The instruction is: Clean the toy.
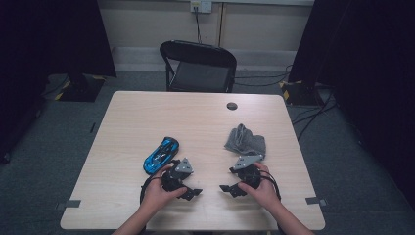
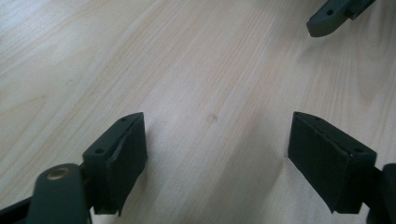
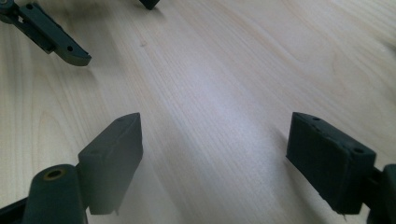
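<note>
Nearest, left gripper and right gripper rest wide open and empty, so nothing's begun; next likely reaches blue toy car or grey cloth.

Pale rectangular wooden tabletop, dark round cable hole near far edge. Glossy blue toy car left of centre; crumpled grey cloth right of centre.

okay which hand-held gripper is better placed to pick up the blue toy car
Left. The left hand-held gripper sits just below the blue toy car with its jaws open; the right hand-held gripper lies nearer the grey cloth.
</note>
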`<state>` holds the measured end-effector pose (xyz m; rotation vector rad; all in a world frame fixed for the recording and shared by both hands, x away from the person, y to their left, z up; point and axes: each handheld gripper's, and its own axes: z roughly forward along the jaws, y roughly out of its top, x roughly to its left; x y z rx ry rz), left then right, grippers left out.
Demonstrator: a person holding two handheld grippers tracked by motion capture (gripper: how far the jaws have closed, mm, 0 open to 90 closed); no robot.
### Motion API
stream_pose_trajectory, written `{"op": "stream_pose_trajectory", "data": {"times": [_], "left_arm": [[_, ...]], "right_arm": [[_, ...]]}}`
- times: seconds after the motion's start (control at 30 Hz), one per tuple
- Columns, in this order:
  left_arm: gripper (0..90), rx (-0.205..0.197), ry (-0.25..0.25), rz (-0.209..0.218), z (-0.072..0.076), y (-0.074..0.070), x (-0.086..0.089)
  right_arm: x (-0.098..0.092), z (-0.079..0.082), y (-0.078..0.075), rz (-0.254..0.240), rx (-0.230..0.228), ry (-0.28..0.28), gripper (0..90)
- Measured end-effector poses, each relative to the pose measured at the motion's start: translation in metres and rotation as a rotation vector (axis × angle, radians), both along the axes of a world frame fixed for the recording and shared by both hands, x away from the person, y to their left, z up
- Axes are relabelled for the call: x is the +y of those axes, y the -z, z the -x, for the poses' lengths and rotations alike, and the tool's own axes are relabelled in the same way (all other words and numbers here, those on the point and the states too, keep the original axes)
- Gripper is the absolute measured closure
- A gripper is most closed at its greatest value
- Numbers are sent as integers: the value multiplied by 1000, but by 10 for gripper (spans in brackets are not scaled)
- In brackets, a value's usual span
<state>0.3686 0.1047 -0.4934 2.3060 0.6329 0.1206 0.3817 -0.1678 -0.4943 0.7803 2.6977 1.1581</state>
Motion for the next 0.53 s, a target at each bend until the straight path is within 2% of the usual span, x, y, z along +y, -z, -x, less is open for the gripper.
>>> {"op": "stream_pose_trajectory", "data": {"times": [0.03, 0.13, 0.2, 0.3, 0.53], "left_arm": [[193, -4, 3, -1, 0, 0, 0], [177, -51, 28, -25, 4, 2, -2], [156, -59, 34, -27, 4, 3, -3], [151, -69, 36, -7, 5, 5, -2], [118, -89, 37, 30, 7, 10, 0]], "right_arm": [[0, 1, 2, 8, 0, -2, 181], [1, 4, 4, 13, -32, -8, 177], [1, 4, 5, 14, -39, -10, 176], [1, 8, 8, 12, -87, -16, 170], [1, 9, 9, 11, -91, -16, 169]]}}
